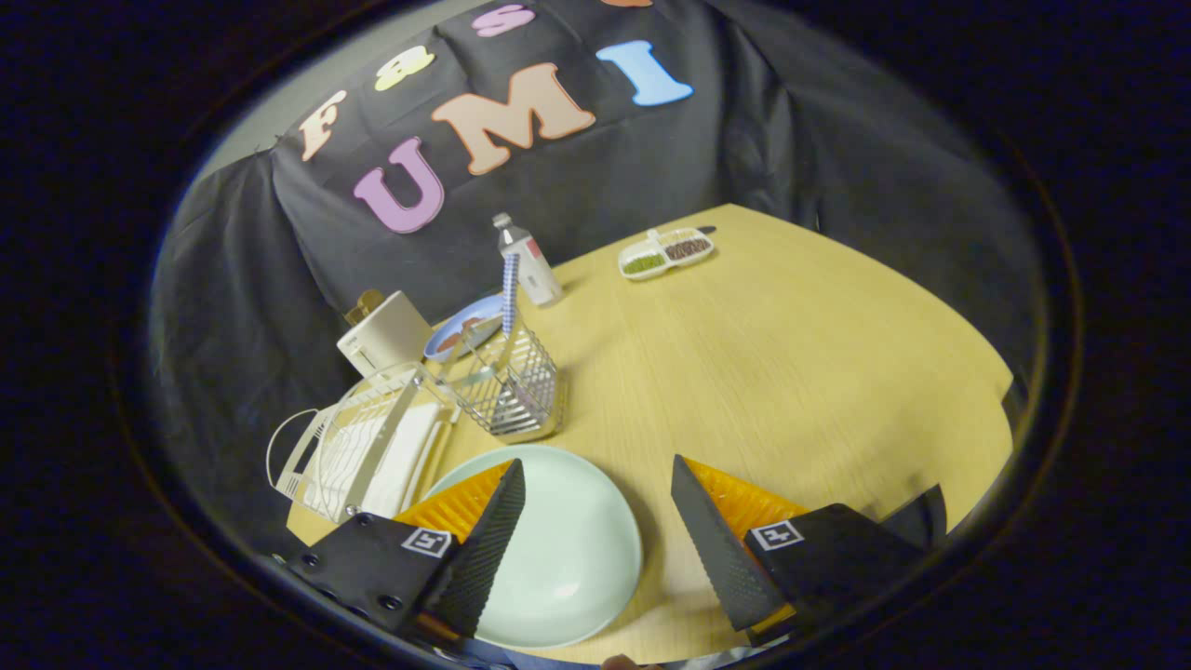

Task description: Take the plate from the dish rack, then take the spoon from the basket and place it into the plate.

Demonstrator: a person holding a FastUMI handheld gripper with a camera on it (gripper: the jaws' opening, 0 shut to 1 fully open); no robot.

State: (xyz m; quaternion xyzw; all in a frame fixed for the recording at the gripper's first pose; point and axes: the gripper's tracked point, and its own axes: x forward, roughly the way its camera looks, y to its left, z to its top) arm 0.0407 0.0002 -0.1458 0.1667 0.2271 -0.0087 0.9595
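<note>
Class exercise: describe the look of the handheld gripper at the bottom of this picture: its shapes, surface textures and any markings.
The gripper has two flat, blade-like fingers tapering to points, with finely ribbed inner faces. Each rises from a blocky housing; the left housing shows round screw heads. Each housing carries a small square white tag printed with a black pattern.

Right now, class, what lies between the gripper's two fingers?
In the gripper view, part of the plate and bare table lie between the open gripper fingers.
</note>
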